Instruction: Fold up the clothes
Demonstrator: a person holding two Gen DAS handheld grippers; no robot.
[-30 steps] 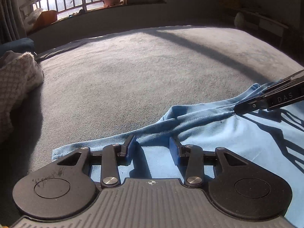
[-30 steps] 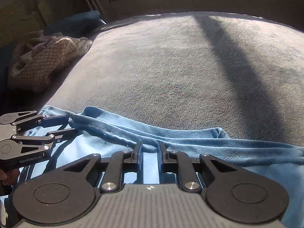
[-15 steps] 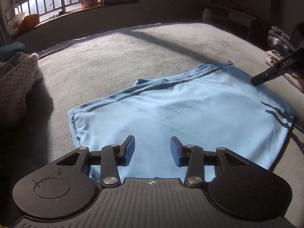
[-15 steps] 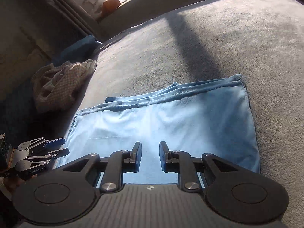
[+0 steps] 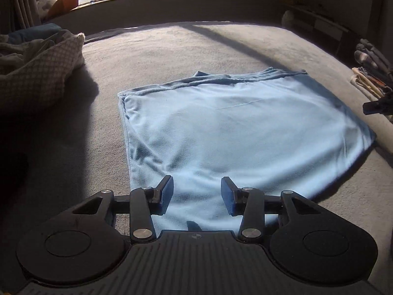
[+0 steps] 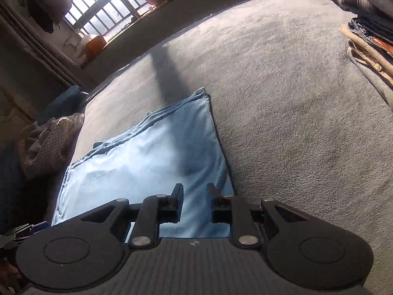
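Folded blue garment (image 5: pixel 233 127), flat on the grey bed (image 5: pixel 172 49), ahead of and below both tools. Roughly rectangular, with layered hems bunched along its far edge; slightly longer across the left wrist view than from near edge to far edge.

Left tool (image 5: pixel 196 189): poised above the garment's near edge, close to the near-left corner. Fingers (image 5: pixel 164 194) well apart, nothing between them, no contact with the cloth to be seen.

Right tool (image 6: pixel 195 196): poised above the garment's near-right corner, the right-hand edge running away from just beneath its right finger toward the far corner. Fingers parted by a narrower gap, likewise empty.

Beyond the garment's left edge: a heap of unfolded clothes (image 5: pixel 36 73), well apart from it. Beyond its right edge: a stack of folded clothes (image 6: pixel 368 36), also apart.

Judged next move: either a further fold or a transfer to the stack. For a fold from near edge to far edge, one near corner within reach of each tool, so a paired pinch and lift. For a fold across the longer axis, right tool better placed on the right-hand edge, left tool to pin the middle.
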